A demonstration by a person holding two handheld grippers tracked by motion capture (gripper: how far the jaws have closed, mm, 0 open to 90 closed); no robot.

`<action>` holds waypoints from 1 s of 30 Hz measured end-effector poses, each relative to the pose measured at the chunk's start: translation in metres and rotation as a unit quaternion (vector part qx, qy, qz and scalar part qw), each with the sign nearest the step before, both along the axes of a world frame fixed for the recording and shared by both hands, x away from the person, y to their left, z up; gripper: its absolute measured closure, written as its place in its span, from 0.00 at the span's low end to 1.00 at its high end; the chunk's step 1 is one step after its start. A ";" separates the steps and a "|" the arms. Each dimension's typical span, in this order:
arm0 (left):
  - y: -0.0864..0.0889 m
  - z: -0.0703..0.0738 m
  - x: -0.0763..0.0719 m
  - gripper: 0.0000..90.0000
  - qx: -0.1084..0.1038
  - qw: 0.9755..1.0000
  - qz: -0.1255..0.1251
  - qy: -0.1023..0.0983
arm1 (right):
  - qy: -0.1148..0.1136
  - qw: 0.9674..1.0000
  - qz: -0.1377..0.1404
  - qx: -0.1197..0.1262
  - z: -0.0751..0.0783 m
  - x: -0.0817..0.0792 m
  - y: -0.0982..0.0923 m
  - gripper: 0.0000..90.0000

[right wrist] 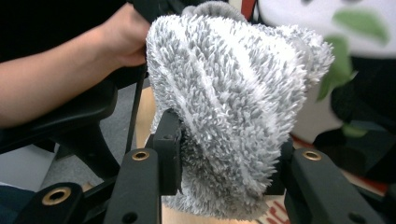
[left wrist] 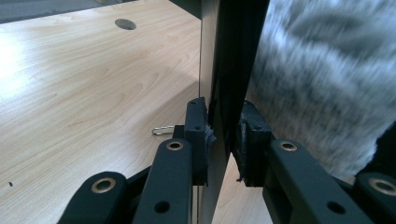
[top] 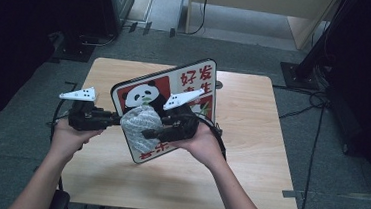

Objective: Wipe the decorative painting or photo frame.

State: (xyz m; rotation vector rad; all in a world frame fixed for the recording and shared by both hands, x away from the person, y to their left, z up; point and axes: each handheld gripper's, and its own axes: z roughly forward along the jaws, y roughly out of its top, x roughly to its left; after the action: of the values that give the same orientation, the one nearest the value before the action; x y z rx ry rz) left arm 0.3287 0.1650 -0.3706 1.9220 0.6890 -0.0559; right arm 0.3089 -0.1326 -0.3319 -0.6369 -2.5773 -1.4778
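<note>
Two tongs at work above my pale wooden worktop [top: 249, 154]. My left tongs [left wrist: 223, 140] clamp the edge of the flat red-and-white panda-printed board [top: 195, 80], held upright and tilted. My right tongs [right wrist: 224, 158] grip the fluffy grey-and-white microfibre cloth [right wrist: 233, 93], pressed against the board's printed face.

Left gripper [top: 117, 119]: held level in the left hand [top: 71, 134], pointing to the person's right, jaws clamped nearly together. Right gripper [top: 146, 133]: held in the right hand [top: 198, 141], pointing to the person's left, jaws pinched in. Both forearms enter from below, converging.
</note>
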 end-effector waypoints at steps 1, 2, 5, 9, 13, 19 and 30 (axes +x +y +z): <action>0.000 0.000 0.000 0.86 0.000 1.000 0.000 0.000 | -0.004 1.000 -0.002 0.000 0.006 0.001 0.000 0.67; 0.000 0.000 0.000 0.86 0.000 1.000 0.000 0.000 | -0.005 1.000 -0.003 0.004 0.010 0.002 0.000 0.67; 0.000 0.000 -0.001 0.85 -0.002 1.000 0.001 -0.002 | -0.009 1.000 -0.008 0.008 0.023 0.006 0.000 0.67; 0.000 0.000 0.000 0.85 -0.002 1.000 0.001 -0.002 | -0.022 1.000 -0.010 0.005 0.044 0.010 0.002 0.67; 0.000 0.000 -0.001 0.85 0.000 1.000 0.001 -0.003 | -0.029 0.999 -0.013 0.016 0.065 0.015 0.003 0.67; 0.000 0.000 -0.001 0.85 -0.002 1.000 0.002 -0.004 | -0.049 0.998 -0.019 0.015 0.095 0.024 0.011 0.67; 0.000 -0.001 -0.001 0.86 -0.002 1.000 -0.001 -0.004 | -0.052 0.997 -0.050 0.025 0.126 0.053 0.033 0.66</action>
State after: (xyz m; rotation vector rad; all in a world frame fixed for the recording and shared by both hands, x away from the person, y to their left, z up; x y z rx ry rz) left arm 0.3281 0.1653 -0.3712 1.9177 0.6813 -0.0499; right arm 0.3618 -0.0997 -0.2056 -0.7118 -2.6116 -1.6422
